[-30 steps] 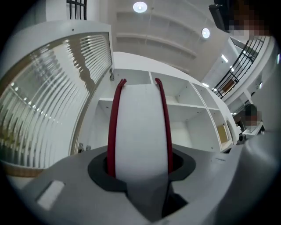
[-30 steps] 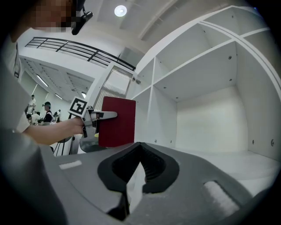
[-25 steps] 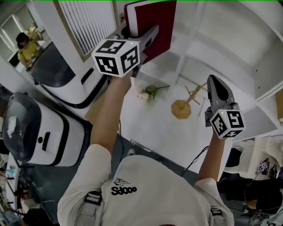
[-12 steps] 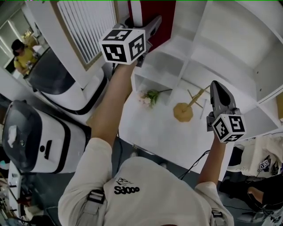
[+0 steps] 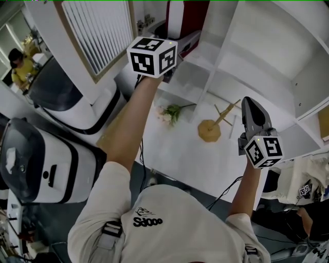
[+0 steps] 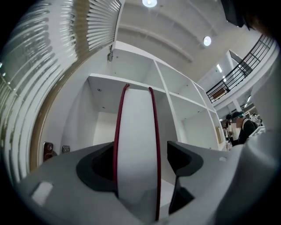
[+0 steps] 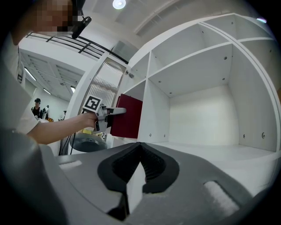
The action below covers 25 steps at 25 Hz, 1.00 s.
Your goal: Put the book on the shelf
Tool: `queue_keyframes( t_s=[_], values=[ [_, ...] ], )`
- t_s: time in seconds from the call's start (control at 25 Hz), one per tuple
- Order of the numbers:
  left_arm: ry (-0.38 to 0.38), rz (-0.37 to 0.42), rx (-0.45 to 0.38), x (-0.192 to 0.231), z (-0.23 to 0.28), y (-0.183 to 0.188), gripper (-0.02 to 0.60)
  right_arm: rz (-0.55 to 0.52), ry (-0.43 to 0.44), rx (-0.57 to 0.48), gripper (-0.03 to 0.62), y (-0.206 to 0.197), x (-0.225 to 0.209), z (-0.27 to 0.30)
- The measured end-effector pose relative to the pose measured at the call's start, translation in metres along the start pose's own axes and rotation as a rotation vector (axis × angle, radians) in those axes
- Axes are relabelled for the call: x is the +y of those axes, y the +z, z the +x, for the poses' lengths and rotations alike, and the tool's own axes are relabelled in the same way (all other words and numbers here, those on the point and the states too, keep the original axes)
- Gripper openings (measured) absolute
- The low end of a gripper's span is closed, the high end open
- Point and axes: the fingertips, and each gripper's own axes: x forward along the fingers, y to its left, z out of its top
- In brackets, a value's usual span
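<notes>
Grey fingers of our left gripper (image 6: pixel 140 151) are opening around the red book (image 6: pixel 137 127), upright in the white shelf (image 6: pixel 99 123); our right gripper (image 7: pixel 140 147) has its fingers closed, empty. Unsupported, the book may topple if we brush it withdrawing.

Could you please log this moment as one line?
left gripper: opening, book between jaws | book: upright in shelf | right gripper: shut, empty

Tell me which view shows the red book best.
The left gripper view: the red book stands upright in the shelf compartment, page edges forward, between the left gripper's opening jaws. The right gripper view shows its cover from afar; the head view crops it at the top edge.
</notes>
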Motion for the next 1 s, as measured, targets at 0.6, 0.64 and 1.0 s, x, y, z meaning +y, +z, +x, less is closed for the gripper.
queue_keyframes(
  t_s=[0.6, 0.64, 1.0],
  values=[
    [-0.147, -0.144, -0.119, 0.006, -0.046, -0.013, 0.201, 0.013, 0.013, 0.022, 0.002, -0.013, 0.007, 0.000],
    [-0.148, -0.144, -0.116, 0.004, -0.043, -0.014, 0.201, 0.012, 0.010, 0.023, 0.002, -0.013, 0.007, -0.001],
    [-0.182, -0.153, -0.031, -0.016, 0.004, -0.024, 0.202, 0.014, -0.030, 0.027, 0.002, -0.015, -0.005, -0.011]
  ],
)
